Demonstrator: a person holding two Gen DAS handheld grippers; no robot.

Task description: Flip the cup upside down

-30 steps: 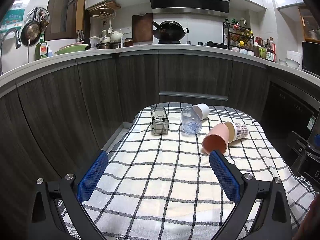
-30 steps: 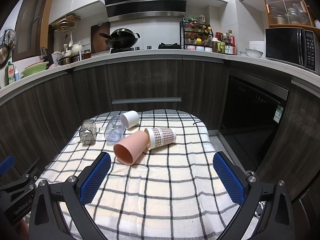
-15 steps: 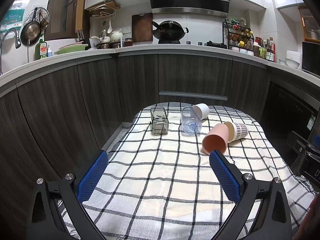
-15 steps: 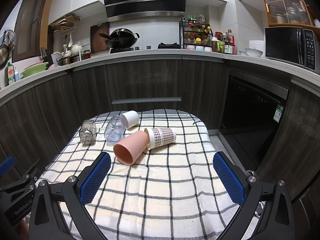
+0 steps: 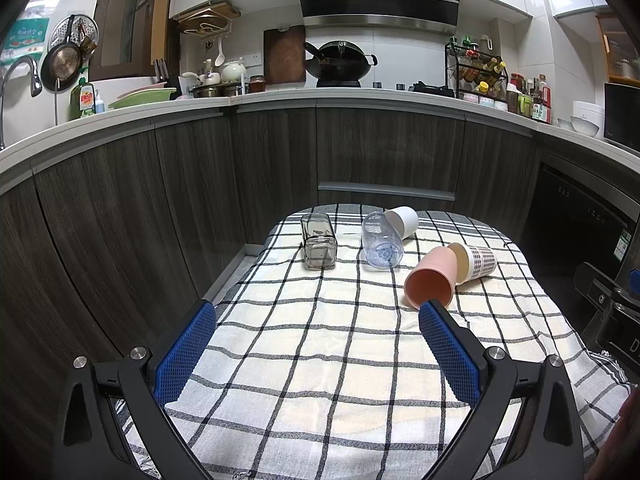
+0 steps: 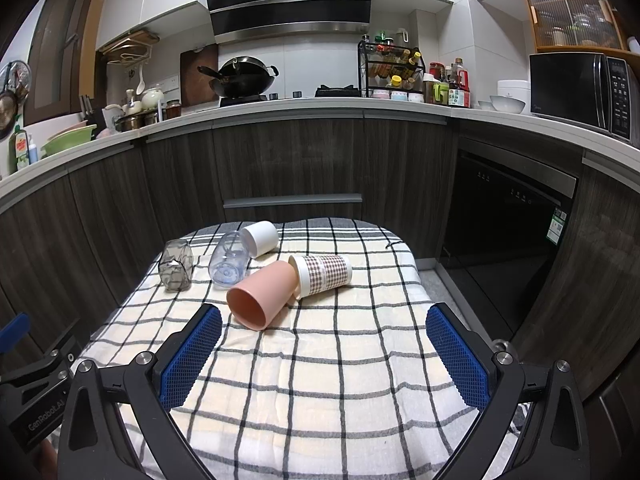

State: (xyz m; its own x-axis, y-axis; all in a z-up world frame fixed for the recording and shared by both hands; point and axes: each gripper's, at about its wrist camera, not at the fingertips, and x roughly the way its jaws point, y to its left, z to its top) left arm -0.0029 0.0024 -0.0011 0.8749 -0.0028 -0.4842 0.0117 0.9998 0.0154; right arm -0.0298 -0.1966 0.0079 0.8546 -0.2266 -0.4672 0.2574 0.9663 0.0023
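Observation:
Several cups lie on their sides on a checked cloth [image 5: 320, 360]: a pink cup [image 5: 430, 282] [image 6: 260, 294] with its mouth toward me, a plaid paper cup [image 5: 476, 262] [image 6: 324, 272] touching it, a clear plastic cup [image 5: 380, 240] [image 6: 230, 260], a white cup [image 5: 404, 220] [image 6: 260, 238] and a smoky square glass [image 5: 318, 240] [image 6: 176, 264]. My left gripper [image 5: 318, 322] is open and empty, short of the cups. My right gripper [image 6: 324, 328] is open and empty, its left pad near the pink cup.
The cloth-covered table [image 6: 320, 380] stands in front of dark kitchen cabinets [image 5: 384, 152]. A dishwasher front [image 6: 508, 216] is at the right. The countertop behind carries a wok [image 6: 240, 78], bottles and a microwave [image 6: 580, 92]. The other gripper shows at each view's edge.

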